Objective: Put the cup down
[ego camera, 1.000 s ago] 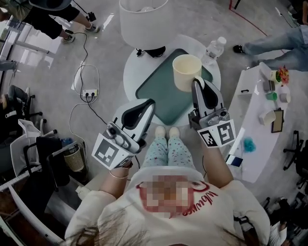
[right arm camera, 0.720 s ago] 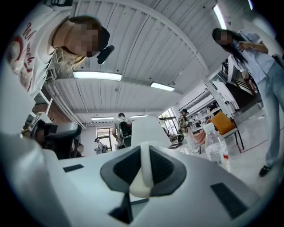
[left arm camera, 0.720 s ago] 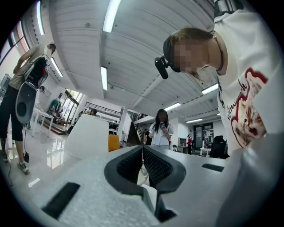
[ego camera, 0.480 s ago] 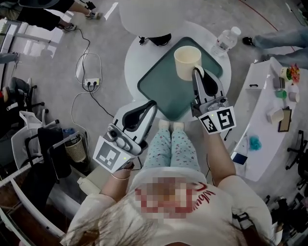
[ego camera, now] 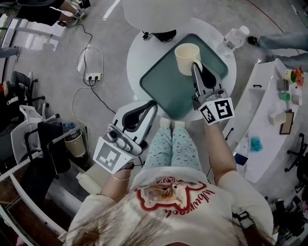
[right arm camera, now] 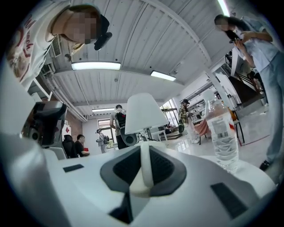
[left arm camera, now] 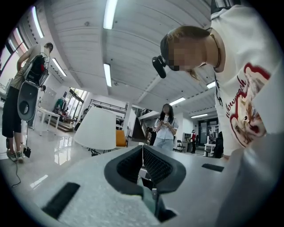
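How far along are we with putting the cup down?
Done: the cup is over the green tray. In hand: the right claw is clamped on its wall. Left: I cannot tell whether it touches the tray; release is not yet done. The left claw is shut, empty.

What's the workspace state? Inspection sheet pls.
Surface: round white table, green tray on it.
Job's things: cream cup over the tray; touchdown unclear.
Clutter: water bottle, lamp on the table.
Grippers: right tool shut on the cream cup; left tool shut, empty, off the table.
Cables: power strip, black cord on the floor, left.
Surroundings: white side table with small items, right; bystander beyond.
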A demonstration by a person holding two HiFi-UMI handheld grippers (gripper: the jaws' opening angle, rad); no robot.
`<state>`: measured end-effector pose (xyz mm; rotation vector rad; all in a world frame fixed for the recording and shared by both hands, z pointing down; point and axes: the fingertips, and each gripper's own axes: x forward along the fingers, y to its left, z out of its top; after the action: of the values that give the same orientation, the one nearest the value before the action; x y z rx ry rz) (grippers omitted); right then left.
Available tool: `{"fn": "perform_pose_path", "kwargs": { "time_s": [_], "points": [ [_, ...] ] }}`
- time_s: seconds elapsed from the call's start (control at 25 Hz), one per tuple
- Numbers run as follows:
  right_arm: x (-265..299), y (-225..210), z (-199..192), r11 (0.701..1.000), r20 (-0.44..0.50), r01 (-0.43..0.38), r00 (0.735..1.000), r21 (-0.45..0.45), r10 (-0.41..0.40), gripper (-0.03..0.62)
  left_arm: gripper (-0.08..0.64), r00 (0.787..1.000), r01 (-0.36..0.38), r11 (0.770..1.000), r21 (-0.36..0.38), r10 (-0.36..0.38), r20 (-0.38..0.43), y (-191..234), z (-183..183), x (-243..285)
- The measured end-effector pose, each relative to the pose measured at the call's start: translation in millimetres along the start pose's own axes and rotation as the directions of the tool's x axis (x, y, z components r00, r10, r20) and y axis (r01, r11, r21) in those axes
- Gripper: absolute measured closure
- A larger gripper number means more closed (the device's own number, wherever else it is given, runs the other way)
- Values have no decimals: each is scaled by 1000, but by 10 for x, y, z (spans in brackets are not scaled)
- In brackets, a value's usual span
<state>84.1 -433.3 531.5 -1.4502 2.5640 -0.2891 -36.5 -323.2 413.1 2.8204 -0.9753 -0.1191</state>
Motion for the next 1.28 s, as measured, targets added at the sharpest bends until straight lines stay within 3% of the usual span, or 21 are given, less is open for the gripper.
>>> {"fn": "perform_pose_path", "kwargs": {
  "time_s": [1.28],
  "points": [
    [232,64,-466,1000,-137,22,990,-13,-24,538,543,999,-29,1000,9,29,19,135,69,-139]
  ]
}}
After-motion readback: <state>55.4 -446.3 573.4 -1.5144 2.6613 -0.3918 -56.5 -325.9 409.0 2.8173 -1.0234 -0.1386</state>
